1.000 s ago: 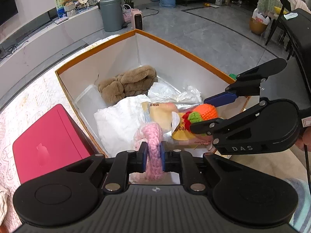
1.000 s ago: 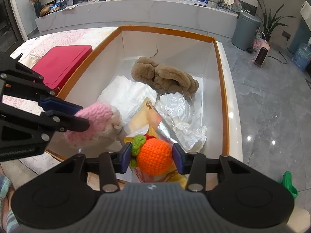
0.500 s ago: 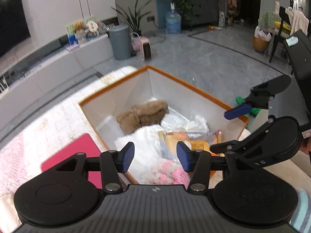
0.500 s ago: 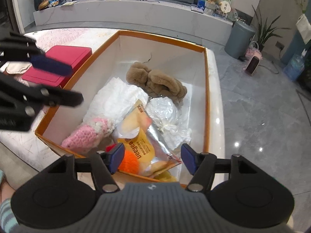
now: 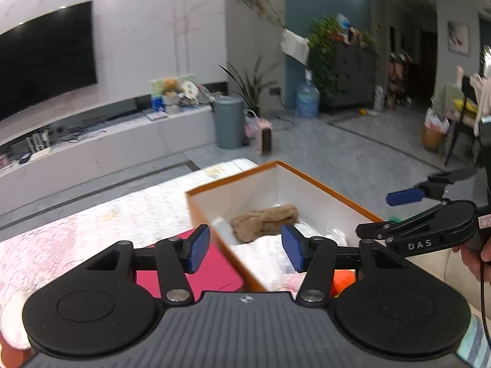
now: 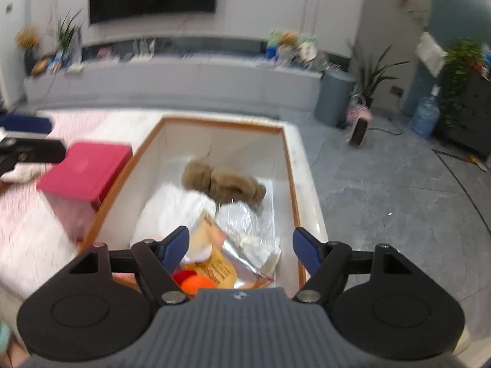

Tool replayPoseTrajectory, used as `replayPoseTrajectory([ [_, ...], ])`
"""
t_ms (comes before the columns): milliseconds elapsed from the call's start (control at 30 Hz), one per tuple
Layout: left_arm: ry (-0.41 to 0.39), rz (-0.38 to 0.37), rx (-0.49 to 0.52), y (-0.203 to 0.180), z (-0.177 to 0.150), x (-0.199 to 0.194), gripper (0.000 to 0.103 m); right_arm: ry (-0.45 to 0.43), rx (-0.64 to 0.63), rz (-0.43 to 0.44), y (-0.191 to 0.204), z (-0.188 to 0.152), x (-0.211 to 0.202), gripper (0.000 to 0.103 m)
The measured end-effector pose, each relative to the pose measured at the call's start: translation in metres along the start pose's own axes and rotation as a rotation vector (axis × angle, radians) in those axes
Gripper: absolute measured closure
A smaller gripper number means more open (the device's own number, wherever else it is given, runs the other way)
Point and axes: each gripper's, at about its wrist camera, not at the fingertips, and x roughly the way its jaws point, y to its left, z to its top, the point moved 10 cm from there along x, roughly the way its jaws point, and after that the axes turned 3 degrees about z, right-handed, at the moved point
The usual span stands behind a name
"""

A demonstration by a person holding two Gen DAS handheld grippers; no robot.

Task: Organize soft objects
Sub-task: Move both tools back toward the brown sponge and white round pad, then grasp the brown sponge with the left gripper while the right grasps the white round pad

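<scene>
An orange-rimmed white box (image 6: 290,165) (image 5: 319,181) stands on the table and holds soft things. A brown plush (image 6: 224,181) (image 5: 264,222) lies at its far end. A white cloth (image 6: 172,211), a crinkled clear bag (image 6: 245,227) and a yellow snack pouch (image 6: 211,260) lie in the middle. An orange knitted toy (image 6: 196,283) (image 5: 343,279) lies at the near end, and a pink knitted toy (image 5: 290,283) beside it. My left gripper (image 5: 245,251) is open and empty above the near left edge. My right gripper (image 6: 241,248) (image 5: 396,211) is open and empty above the near end.
A red box (image 6: 86,170) (image 5: 208,273) sits left of the orange-rimmed box on a pink lace cloth (image 5: 92,230). Beyond are a long white TV bench (image 6: 184,82), a grey bin (image 6: 333,98) and grey floor (image 6: 399,199) to the right.
Both grippers let go of the knitted toys, which now lie in the box. Both have opened, lifted and pulled back from the box.
</scene>
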Motion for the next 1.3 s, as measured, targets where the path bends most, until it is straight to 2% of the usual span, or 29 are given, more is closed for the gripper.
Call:
replayPoseTrajectory([
  [100, -0.037, 0.061, -0.014, 0.016, -0.008, -0.014, 0.04, -0.06, 0.042, -0.013, 0.008, 0.001, -0.009, 0.029],
  [333, -0.043, 0.206, -0.106, 0.069, -0.032, -0.045, 0.04, -0.146, 0.079, 0.02, 0.048, 0.003, -0.022, 0.029],
  [567, -0.012, 0.348, -0.205, 0.133, -0.056, -0.083, 0.04, -0.186, 0.063, 0.128, 0.112, 0.013, -0.022, 0.027],
  [833, 0.042, 0.5, -0.314, 0.205, -0.097, -0.13, 0.04, -0.22, 0.02, 0.241, 0.198, 0.028, -0.011, 0.026],
  [933, 0.05, 0.521, -0.342, 0.23, -0.109, -0.141, 0.04, -0.233, -0.007, 0.272, 0.229, 0.031, -0.005, 0.026],
  [1100, 0.059, 0.535, -0.35, 0.259, -0.13, -0.154, 0.04, -0.208, -0.028, 0.331, 0.278, 0.031, 0.016, 0.026],
  [1300, 0.093, 0.504, -0.349, 0.284, -0.151, -0.147, 0.04, -0.167, -0.088, 0.382, 0.33, 0.027, 0.044, 0.026],
])
